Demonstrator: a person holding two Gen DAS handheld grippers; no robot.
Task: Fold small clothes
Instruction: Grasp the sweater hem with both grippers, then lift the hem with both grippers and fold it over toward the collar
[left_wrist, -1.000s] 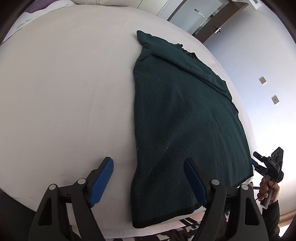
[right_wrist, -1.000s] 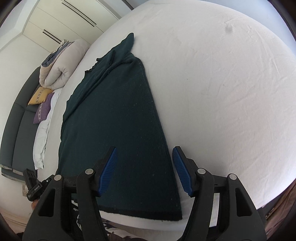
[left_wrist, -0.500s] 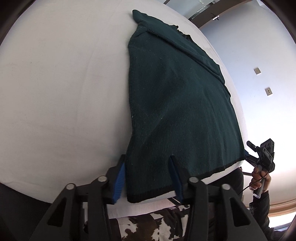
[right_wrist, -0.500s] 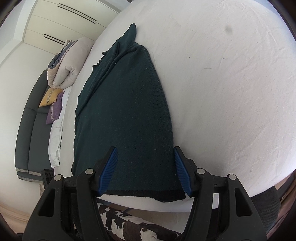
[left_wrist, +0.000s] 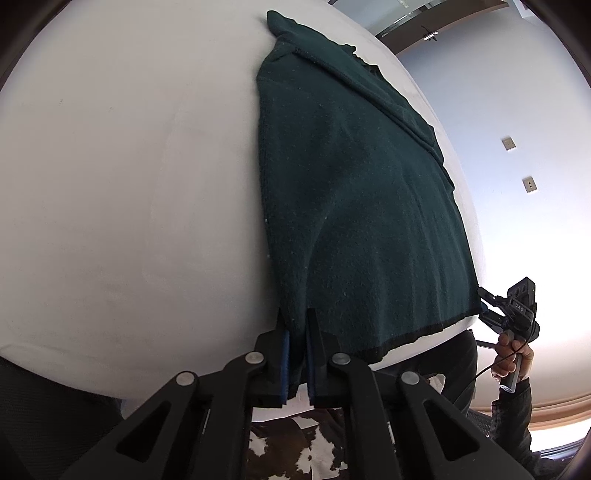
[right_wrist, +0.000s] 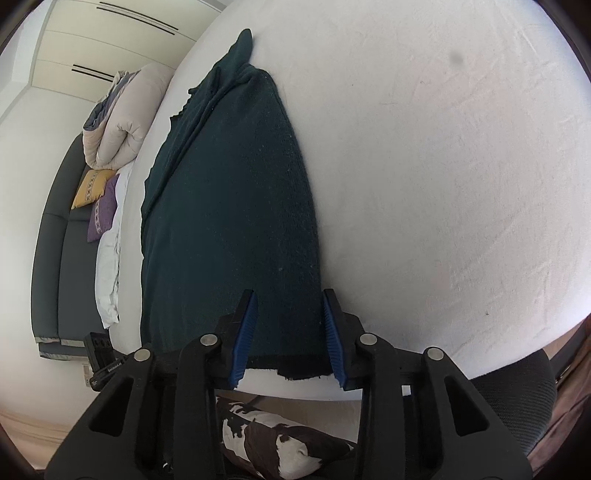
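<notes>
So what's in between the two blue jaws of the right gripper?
The dark green sweater's bottom corner lies between the open right gripper's jaws, shown in the right wrist view.

Left hand-held gripper (left_wrist: 297, 354): matte black plastic linkage arms, silver round pivot screws, blue ribbed pads (left_wrist: 284, 363) on the inner finger faces. Right hand-held gripper (right_wrist: 290, 334): same build, black arms, four silver screws across the linkage, blue ribbed pads (right_wrist: 243, 338). From the left wrist view the right unit shows a black boxy body with small white lettering, a thin black cable trailing off it, bare-skinned right hand (left_wrist: 511, 356) on a dark grip, dark sleeve (left_wrist: 513, 417) at the wrist.
</notes>
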